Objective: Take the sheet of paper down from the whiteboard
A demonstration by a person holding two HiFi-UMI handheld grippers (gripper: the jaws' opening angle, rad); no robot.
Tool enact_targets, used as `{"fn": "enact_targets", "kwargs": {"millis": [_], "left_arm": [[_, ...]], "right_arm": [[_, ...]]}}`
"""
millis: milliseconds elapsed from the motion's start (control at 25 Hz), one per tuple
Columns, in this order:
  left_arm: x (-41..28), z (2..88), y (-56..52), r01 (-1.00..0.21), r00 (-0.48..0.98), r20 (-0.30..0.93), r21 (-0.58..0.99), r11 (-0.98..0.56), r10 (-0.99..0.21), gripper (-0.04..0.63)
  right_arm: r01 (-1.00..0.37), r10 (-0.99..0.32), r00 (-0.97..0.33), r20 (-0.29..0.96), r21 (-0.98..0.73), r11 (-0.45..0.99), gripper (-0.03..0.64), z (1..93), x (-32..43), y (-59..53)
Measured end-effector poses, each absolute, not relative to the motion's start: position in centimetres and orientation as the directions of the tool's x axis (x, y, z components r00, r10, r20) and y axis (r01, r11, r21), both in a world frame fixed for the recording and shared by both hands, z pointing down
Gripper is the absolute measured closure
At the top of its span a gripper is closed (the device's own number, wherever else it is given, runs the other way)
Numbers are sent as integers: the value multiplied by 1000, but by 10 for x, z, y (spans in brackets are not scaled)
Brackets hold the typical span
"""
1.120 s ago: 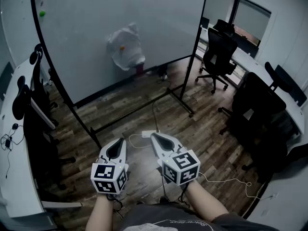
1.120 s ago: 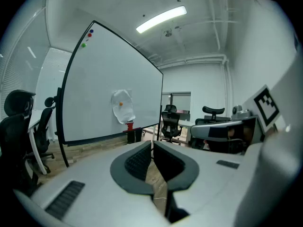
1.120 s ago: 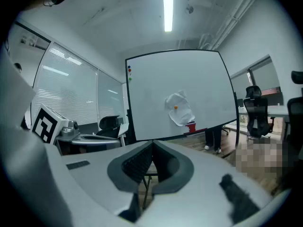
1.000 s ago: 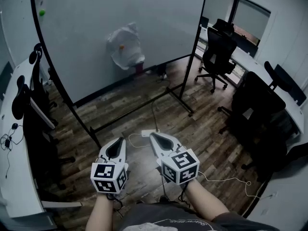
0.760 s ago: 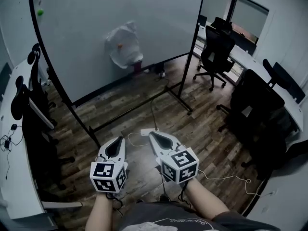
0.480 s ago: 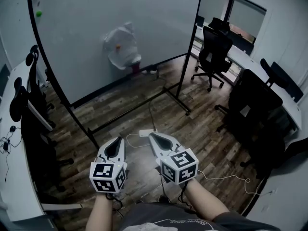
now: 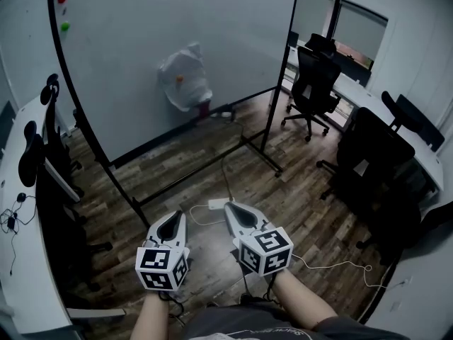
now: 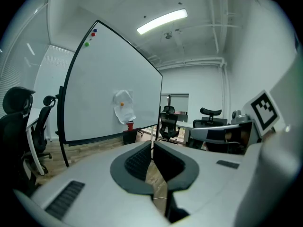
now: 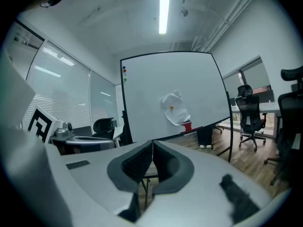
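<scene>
Both grippers are clenched empty, the left gripper (image 7: 177, 217) and right gripper (image 7: 232, 208) side by side over the wooden floor (image 7: 212, 163). Well apart from them, straight ahead, the crumpled sheet of paper (image 7: 187, 83) hangs on the whiteboard (image 7: 127, 55) under an orange magnet (image 7: 179, 78).

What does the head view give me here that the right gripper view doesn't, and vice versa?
Head view only: the person's forearms and the white power strip on the floor. Right gripper view only: the ceiling light and window blinds. Both: the whiteboard, the crumpled sheet of paper on it under an orange magnet, and the shut right claw.
</scene>
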State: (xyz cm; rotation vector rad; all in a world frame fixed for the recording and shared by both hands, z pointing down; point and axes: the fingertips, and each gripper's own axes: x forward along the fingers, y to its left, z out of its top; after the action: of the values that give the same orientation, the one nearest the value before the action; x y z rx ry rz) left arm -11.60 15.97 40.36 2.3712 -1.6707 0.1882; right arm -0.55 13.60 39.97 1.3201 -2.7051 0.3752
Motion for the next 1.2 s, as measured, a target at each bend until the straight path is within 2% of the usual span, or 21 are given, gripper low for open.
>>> {"fn": "enact_targets", "kwargs": {"millis": [480, 1200], "left_arm": [[-126, 414, 134, -941, 337, 244, 122, -316, -909, 568], [-112, 405, -44, -979, 202, 257, 67, -191, -945, 568]], "right_arm": [[-806, -786, -588, 190, -209, 553, 594, 409, 3, 108], [-716, -698, -695, 172, -256, 649, 594, 408, 19, -97]]}}
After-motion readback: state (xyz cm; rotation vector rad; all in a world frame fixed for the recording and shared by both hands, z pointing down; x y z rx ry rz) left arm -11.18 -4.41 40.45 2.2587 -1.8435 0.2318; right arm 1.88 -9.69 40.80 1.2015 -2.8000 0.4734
